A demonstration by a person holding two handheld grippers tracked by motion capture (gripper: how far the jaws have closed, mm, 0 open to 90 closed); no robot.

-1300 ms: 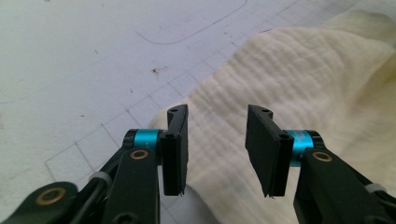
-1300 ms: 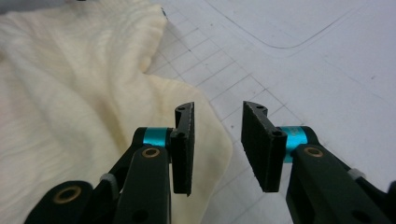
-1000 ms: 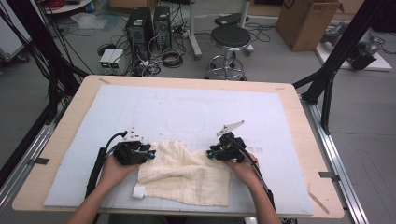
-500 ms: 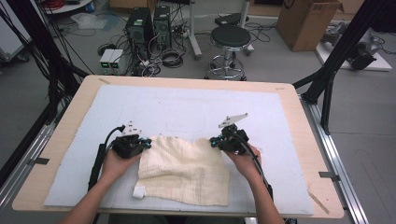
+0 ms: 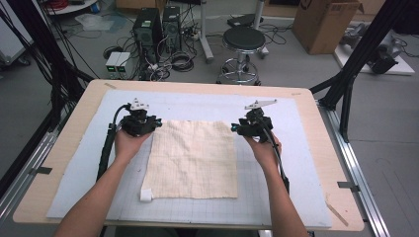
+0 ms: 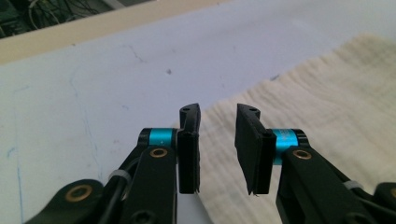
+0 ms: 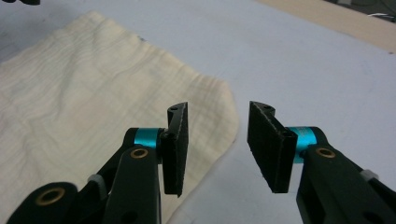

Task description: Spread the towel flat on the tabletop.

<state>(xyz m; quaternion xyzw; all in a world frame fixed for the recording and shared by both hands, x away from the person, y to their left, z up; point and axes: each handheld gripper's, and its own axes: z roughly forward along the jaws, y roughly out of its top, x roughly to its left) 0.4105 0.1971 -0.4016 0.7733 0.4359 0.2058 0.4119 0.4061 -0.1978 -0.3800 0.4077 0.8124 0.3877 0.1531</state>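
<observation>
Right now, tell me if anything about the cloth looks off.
The cloth lies spread flat and fairly square on the mat. One oddity: a small white tag sticks out at its near left corner. Both grippers, left and right, stand open, off the cloth's far corners.

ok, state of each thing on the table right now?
Cream square waffle-weave cloth: spread flat on the mat, unheld.
Left tongs: open, nothing between the jaws, over the cloth's far left corner; jaws just opened.
Right tongs: open, nothing between the jaws, over the far right corner; jaws just opened.

Cloth (image 5: 193, 159) now spread flat (apparently smooth); both tools just opened, released.
</observation>
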